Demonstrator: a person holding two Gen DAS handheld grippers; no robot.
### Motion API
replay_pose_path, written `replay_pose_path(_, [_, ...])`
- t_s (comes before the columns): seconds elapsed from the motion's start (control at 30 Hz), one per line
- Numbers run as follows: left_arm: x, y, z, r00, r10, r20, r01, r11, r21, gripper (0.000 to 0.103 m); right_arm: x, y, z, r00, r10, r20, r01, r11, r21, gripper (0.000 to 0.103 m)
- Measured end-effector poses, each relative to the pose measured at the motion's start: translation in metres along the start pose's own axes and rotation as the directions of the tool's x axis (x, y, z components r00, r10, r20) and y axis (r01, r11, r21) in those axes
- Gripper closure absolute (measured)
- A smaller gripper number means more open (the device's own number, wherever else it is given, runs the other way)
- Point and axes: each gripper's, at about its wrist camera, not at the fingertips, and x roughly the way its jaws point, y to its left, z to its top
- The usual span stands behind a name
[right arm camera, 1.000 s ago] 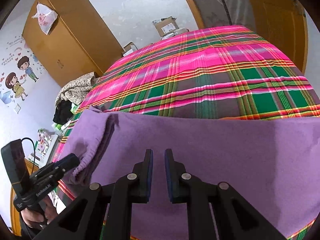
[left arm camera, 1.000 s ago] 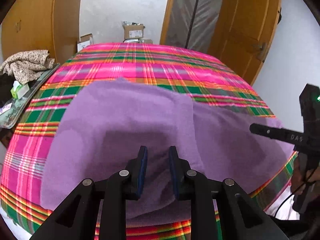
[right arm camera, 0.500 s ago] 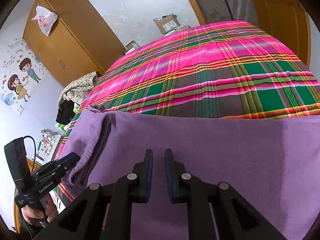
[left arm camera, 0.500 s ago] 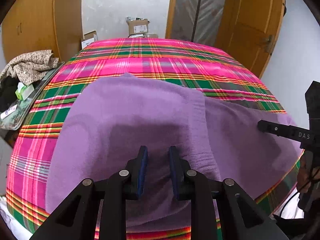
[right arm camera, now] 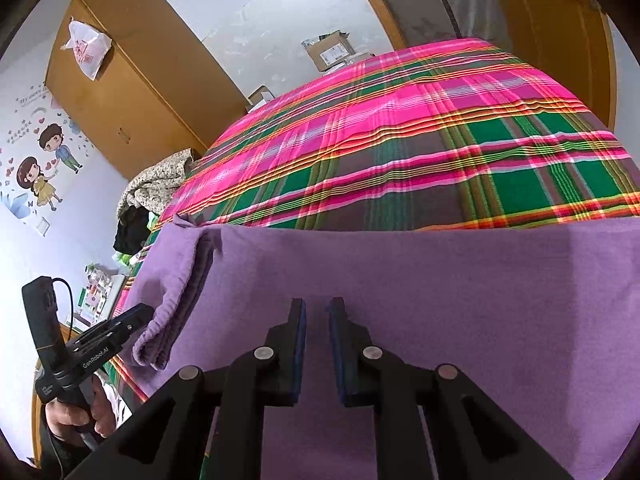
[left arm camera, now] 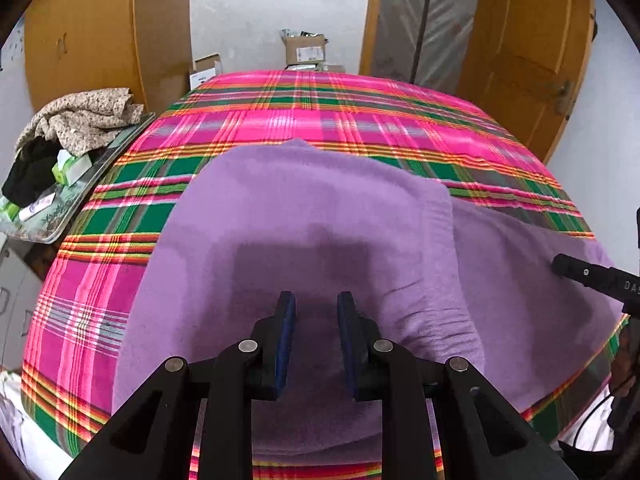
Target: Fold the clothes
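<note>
Left wrist view, purple garment (left arm camera: 320,216) spread below hand-held gripper (left arm camera: 316,340), jaws apart, empty

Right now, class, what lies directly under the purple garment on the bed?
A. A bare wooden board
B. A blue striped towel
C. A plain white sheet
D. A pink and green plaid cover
D: the purple garment lies spread on a pink and green plaid cover, whose checks show all round it in both wrist views.
</note>
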Motion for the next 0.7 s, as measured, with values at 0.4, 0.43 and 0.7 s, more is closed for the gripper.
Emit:
replay_pose_path(0.4, [0.014, -0.017, 0.013, 0.999, -0.042, -0.005, 0.042, 0.998, 0.04, 0.081, -0.007, -0.022, 0.006, 0.999, -0.032, 0.025, 0.031, 0.999, 0.035, 0.09])
replay_pose_path(0.43, [0.02, -0.019, 0.012, 0.999, -0.046, -0.019, 0.047, 0.998, 0.047, 0.081, -0.007, -0.024, 0.007, 0.999, -0.035, 0.024, 0.034, 0.999, 0.038, 0.09])
replay_pose_path(0.7, [0.019, -0.006, 0.021, 0.999, -0.04, 0.004, 0.04, 0.999, 0.033, 0.081, -0.001, -0.028, 0.014, 0.999, -0.032, 0.018, 0.031, 0.999, 0.036, 0.09])
